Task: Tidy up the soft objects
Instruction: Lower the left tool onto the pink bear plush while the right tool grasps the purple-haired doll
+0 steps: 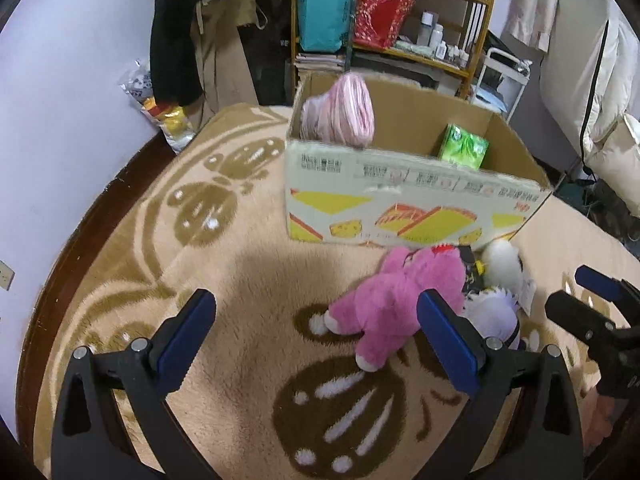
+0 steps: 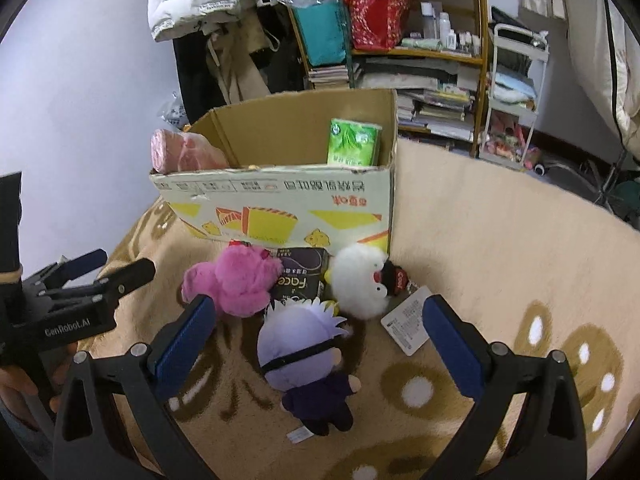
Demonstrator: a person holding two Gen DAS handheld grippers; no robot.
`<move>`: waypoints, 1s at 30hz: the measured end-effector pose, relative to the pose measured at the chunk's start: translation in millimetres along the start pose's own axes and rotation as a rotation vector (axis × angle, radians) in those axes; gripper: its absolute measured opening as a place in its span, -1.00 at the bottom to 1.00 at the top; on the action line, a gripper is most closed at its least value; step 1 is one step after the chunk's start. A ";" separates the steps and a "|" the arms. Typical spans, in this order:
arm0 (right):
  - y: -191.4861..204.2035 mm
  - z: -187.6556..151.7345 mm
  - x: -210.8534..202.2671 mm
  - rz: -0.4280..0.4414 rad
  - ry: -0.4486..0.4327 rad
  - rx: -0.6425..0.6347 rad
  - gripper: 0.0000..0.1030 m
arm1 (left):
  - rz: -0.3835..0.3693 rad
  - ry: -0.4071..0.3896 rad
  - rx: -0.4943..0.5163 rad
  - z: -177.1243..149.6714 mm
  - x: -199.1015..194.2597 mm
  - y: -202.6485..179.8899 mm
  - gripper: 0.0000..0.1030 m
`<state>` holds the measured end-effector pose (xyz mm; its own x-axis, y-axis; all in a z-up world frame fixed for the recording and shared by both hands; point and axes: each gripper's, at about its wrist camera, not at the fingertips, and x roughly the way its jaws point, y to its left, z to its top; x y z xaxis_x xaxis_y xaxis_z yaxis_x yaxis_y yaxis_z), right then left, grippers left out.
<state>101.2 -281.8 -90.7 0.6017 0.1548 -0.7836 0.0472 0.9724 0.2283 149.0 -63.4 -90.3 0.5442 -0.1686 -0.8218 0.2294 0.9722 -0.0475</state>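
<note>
An open cardboard box stands on the beige blanket. It holds a pink roll and a green tissue pack. In front of the box lie a pink plush, a white plush, a lilac-haired doll and a dark tissue pack. My left gripper is open and empty, left of the pink plush. My right gripper is open and empty, with the doll between its fingers.
The blanket has brown butterfly patterns and lies on a bed against a pale wall. A white tag card lies by the white plush. A cluttered shelf and hanging clothes stand behind the box.
</note>
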 end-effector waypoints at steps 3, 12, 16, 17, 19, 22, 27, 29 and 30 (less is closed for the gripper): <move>-2.1 -1.7 6.5 0.000 0.020 0.003 1.00 | -0.016 0.014 0.020 -4.5 7.2 -2.4 0.94; -0.3 -4.9 22.6 -0.006 0.060 -0.009 1.00 | -0.093 0.054 0.093 -10.1 27.5 -17.3 0.94; -3.6 -6.3 29.0 -0.003 0.081 0.003 1.00 | -0.103 0.075 0.138 -9.6 38.9 -23.8 0.94; -4.5 -6.5 31.3 -0.003 0.089 0.003 1.00 | -0.102 0.081 0.151 -9.7 41.3 -25.8 0.94; -7.3 -6.5 36.6 -0.001 0.108 0.005 1.00 | -0.117 0.092 0.171 -10.0 44.7 -29.4 0.94; -11.2 -6.6 42.7 0.009 0.133 0.023 1.00 | -0.137 0.092 0.202 -10.3 47.3 -34.8 0.94; -17.6 -9.6 50.9 0.023 0.174 0.058 0.98 | -0.151 0.109 0.242 -9.5 54.6 -42.7 0.94; -18.8 -11.6 53.9 0.025 0.190 0.062 0.98 | -0.156 0.116 0.259 -8.4 57.7 -45.3 0.94; -18.6 -12.4 55.2 0.028 0.197 0.062 0.98 | -0.158 0.121 0.268 -8.0 59.8 -46.7 0.94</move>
<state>123.6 -289.2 -145.4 0.4363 0.2182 -0.8729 0.0856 0.9557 0.2817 164.4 -117.6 -141.7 0.3893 -0.2774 -0.8783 0.5157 0.8557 -0.0417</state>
